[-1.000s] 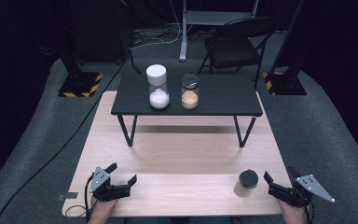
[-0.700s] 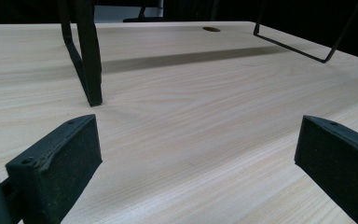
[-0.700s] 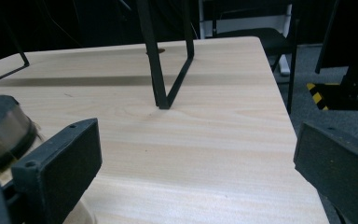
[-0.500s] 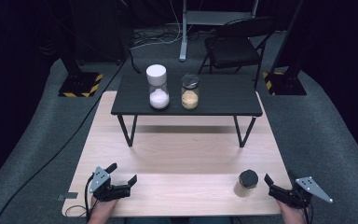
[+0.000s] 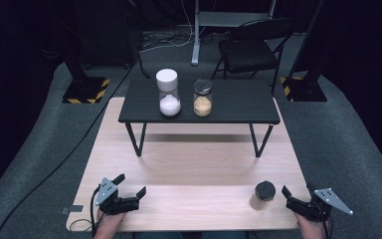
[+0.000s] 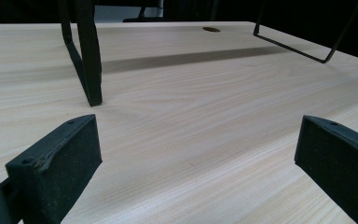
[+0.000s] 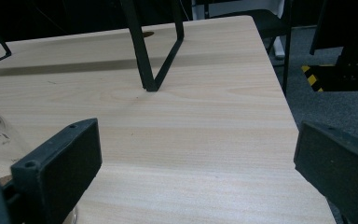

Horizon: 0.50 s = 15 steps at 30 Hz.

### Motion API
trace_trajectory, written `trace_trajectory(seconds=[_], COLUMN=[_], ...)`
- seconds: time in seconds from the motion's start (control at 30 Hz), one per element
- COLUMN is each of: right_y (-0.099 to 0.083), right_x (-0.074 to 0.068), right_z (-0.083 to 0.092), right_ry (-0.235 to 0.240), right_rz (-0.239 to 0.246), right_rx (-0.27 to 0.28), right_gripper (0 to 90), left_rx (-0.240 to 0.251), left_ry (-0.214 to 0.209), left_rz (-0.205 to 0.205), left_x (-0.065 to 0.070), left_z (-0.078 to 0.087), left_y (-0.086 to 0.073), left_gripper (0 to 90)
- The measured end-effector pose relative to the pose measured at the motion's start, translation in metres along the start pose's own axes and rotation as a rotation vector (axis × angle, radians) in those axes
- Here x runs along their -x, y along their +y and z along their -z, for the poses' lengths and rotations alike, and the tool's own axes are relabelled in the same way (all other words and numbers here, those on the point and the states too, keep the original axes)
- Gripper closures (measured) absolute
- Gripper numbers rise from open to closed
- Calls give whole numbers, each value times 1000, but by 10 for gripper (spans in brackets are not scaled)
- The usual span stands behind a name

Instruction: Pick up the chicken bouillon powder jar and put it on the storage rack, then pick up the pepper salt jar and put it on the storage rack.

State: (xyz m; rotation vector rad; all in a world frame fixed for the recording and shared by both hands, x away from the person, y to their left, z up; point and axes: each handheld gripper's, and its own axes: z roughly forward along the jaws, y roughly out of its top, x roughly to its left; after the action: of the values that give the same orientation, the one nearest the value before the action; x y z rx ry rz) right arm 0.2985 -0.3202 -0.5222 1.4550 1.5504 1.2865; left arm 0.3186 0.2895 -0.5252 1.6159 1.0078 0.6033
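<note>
1. The left gripper [image 5: 129,196] rests low over the near left part of the wooden table [image 5: 194,169], held by a hand [image 5: 107,224] that comes in from the bottom edge. Its jaws stand wide apart with only bare wood between them (the left gripper view shows the same gap [image 6: 198,154]).
2. The right gripper [image 5: 298,196] sits at the near right corner of the table, its grey three-cornered plate [image 5: 333,195] pointing outward. Its jaws are also spread wide and hold nothing, as the right gripper view [image 7: 198,158] confirms.
3. A small jar with a dark lid [image 5: 264,195] stands upright on the table just beside the right gripper, on its left and apart from the jaws. In the right gripper view its clear glass wall [image 7: 0,135] shows at the left edge, partly behind the left-hand jaw.
4. Farther off, a low black bench [image 5: 229,107] stands across the middle of the table on thin bent legs (one leg [image 6: 86,60] rises close ahead in the left gripper view, another [image 7: 151,51] in the right gripper view).
5. On the bench, two jars stand side by side near its middle: one with a white lid [image 5: 169,93] holding white grains, and one with a dark lid [image 5: 202,98] holding tan grains.
6. Beyond the table, a black folding chair [image 5: 251,47] stands on the grey floor.
</note>
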Motion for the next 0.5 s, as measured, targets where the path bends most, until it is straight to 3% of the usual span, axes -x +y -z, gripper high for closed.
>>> trace_trajectory(seconds=[0.5], right_y=[7], right_x=[-2], right_z=[7], right_ry=[18], right_rz=[-12], right_rx=[36], right_gripper=[2], left_rx=[-2], left_ry=[1], left_rz=[-2], left_x=[0], left_z=[0], left_y=[0], left_gripper=[1])
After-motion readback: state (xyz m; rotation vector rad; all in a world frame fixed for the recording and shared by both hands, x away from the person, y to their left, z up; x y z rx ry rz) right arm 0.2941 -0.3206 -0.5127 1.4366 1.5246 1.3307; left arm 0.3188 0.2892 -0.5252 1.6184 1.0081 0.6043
